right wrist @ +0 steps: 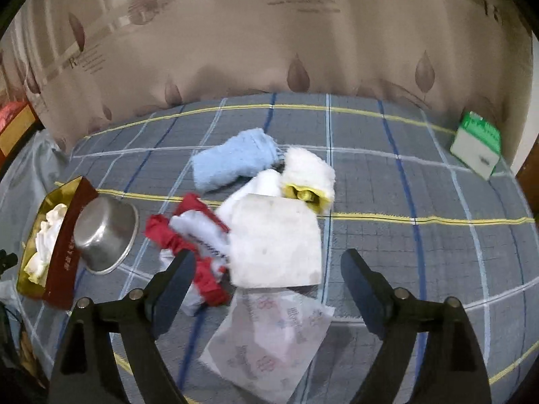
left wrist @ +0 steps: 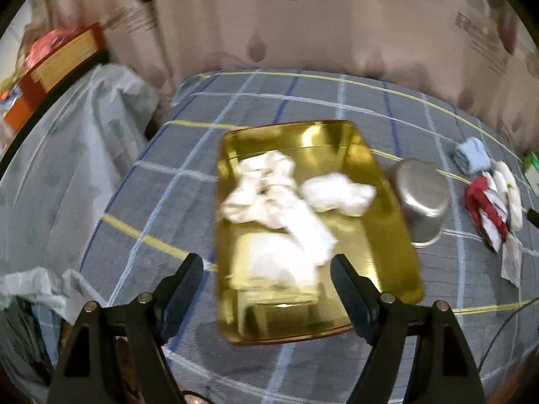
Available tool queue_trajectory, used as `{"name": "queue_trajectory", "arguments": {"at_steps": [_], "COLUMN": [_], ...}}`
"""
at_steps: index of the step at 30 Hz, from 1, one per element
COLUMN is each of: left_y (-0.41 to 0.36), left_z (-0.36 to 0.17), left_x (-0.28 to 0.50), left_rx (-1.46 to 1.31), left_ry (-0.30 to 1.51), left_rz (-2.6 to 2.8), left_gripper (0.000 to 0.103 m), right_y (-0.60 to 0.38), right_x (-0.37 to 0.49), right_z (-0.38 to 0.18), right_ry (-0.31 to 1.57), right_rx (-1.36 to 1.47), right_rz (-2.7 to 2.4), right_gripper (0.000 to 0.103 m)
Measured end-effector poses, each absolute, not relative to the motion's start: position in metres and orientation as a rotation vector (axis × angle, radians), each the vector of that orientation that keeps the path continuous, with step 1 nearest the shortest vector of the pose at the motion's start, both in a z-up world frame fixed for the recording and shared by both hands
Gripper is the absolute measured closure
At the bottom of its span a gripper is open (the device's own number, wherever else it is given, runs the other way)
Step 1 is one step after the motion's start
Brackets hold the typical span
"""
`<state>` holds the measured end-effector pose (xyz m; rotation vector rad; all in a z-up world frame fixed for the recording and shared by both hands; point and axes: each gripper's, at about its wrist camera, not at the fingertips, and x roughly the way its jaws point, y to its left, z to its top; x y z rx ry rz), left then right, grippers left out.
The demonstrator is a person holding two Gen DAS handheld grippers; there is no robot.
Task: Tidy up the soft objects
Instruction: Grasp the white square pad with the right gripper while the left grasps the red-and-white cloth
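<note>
A gold tray (left wrist: 380, 235) lies on the grey plaid bedcover and holds several crumpled white cloths (left wrist: 269, 188). My left gripper (left wrist: 267, 271) hangs open above the tray's near end, with nothing between its fingers. In the right wrist view a loose pile lies on the bed: a light blue towel (right wrist: 232, 158), a white fluffy piece with a yellow inside (right wrist: 308, 181), a red and white cloth (right wrist: 192, 232), a flat white cloth (right wrist: 276, 245) and a thin printed sheet (right wrist: 269, 343). My right gripper (right wrist: 267, 271) stands open over the pile's near side, empty.
A steel bowl (right wrist: 104, 232) lies tipped on its side between the tray (right wrist: 33, 235) and the pile. A green and white box (right wrist: 476, 143) sits at the far right by the patterned curtain. A plastic-covered surface (left wrist: 67, 168) and orange boxes (left wrist: 57, 64) lie left of the bed.
</note>
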<state>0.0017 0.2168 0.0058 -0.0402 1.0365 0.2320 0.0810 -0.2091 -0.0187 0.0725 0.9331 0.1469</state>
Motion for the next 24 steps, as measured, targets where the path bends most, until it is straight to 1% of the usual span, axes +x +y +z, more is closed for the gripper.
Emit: {"name": "queue_trajectory", "arguments": {"at_steps": [8,13,14,15,18,24], "left_y": [0.152,0.113,0.106,0.100,0.079,0.037], "left_z": [0.009,0.007,0.006,0.005,0.001,-0.004], "left_x": [0.025,0.036,0.039,0.041,0.049,0.061], "left_rx": [0.019,0.066,0.076,0.085,0.118,0.098], "left_ry": [1.056,1.062,1.066,1.069,1.077,1.101], "left_rz": [0.093,0.022,0.014,0.010,-0.011,-0.128], "left_gripper": [0.023,0.023,0.023,0.023,0.023,0.023], "right_y": [-0.216,-0.216,-0.215,-0.215,-0.212,-0.229], "right_x": [0.107,0.112,0.112,0.113,0.110,0.088], "right_z": [-0.053,-0.062,-0.063,-0.064,-0.063,-0.038], "right_ry": [0.989,0.994,0.989,0.985,0.968,0.850], "right_rx": [0.100,0.131,0.120,0.109,0.082,0.057], "right_rz": [0.175,0.218,0.225,0.233,0.244,0.182], "right_gripper": [0.017,0.017,0.021,0.031,0.033,0.033]}}
